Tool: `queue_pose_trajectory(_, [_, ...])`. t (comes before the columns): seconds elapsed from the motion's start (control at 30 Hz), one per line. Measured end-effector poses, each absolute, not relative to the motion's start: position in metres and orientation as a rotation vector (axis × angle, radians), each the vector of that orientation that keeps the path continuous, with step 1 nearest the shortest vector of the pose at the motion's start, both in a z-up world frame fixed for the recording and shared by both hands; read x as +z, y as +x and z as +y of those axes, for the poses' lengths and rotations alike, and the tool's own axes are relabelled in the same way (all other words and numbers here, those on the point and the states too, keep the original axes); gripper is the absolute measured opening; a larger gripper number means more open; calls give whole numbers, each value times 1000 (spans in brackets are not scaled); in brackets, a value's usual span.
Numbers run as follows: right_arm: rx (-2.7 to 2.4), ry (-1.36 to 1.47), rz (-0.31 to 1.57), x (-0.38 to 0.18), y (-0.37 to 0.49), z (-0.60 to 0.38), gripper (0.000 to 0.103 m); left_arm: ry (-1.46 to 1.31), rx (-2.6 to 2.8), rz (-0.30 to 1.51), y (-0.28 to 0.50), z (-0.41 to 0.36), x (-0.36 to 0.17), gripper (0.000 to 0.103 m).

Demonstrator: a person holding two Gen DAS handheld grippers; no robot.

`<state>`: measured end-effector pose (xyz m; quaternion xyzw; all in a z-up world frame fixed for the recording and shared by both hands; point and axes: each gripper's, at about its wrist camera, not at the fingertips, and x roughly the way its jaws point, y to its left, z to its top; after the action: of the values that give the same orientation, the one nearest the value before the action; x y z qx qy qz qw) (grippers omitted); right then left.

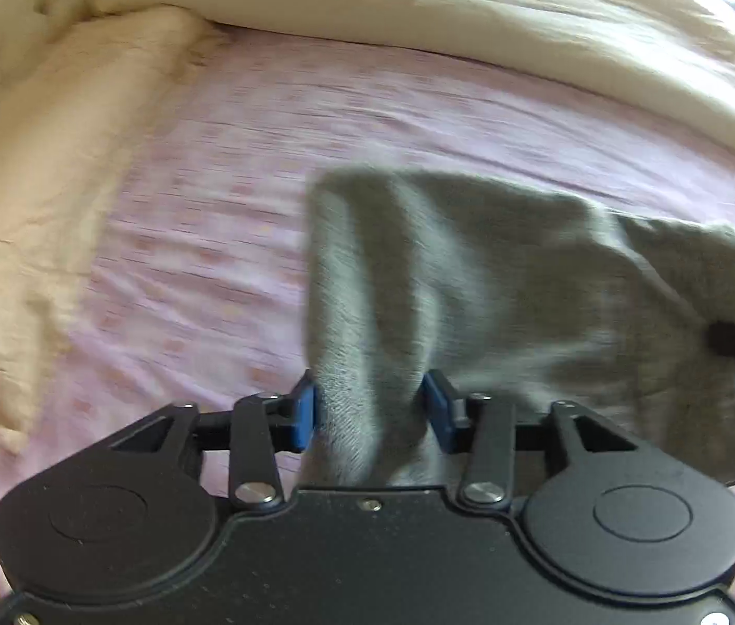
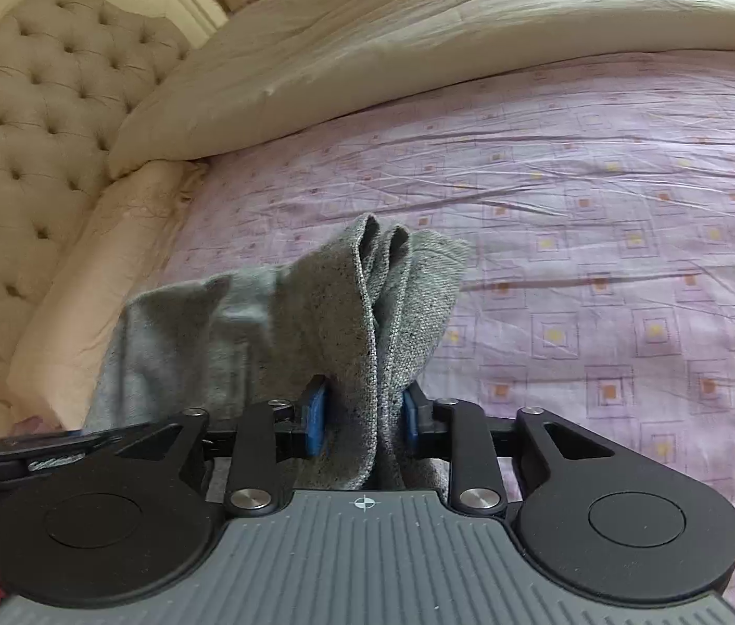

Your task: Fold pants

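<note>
both claws, the left gripper and right gripper, each pinch bunched grey pants above the pink sheet, likely to carry one end over for a fold.

Location type: a bedroom in a private home.

Identifying features:
- A bed fills both views. Its sheet is lilac, printed with small squares, and lies creased across the mattress.
- A headboard stands at the head of the bed. It is cream, button-tufted, and framed by a carved, curved moulding.
- A long cream bolster pillow lies against the base of the headboard.
- A cream duvet is pushed back in a thick roll along the far side of the sheet.
- Daylight enters from the far upper right corner in the left wrist view.
</note>
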<state>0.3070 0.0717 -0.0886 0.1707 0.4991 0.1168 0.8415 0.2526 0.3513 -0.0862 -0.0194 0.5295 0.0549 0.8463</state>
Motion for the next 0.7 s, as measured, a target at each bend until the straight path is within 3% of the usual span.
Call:
queue_pose_trajectory(0.1, [37, 181, 1118, -111, 322, 96, 35, -78, 219, 1154, 254, 383, -100, 50])
queue_pose_trajectory(0.2, [54, 208, 1080, -104, 309, 102, 35, -157, 229, 1165, 241, 399, -97, 50])
queue_pose_trajectory(0.7, [166, 190, 970, -29, 225, 150, 35, -101, 150, 1123, 200, 339, -39, 56])
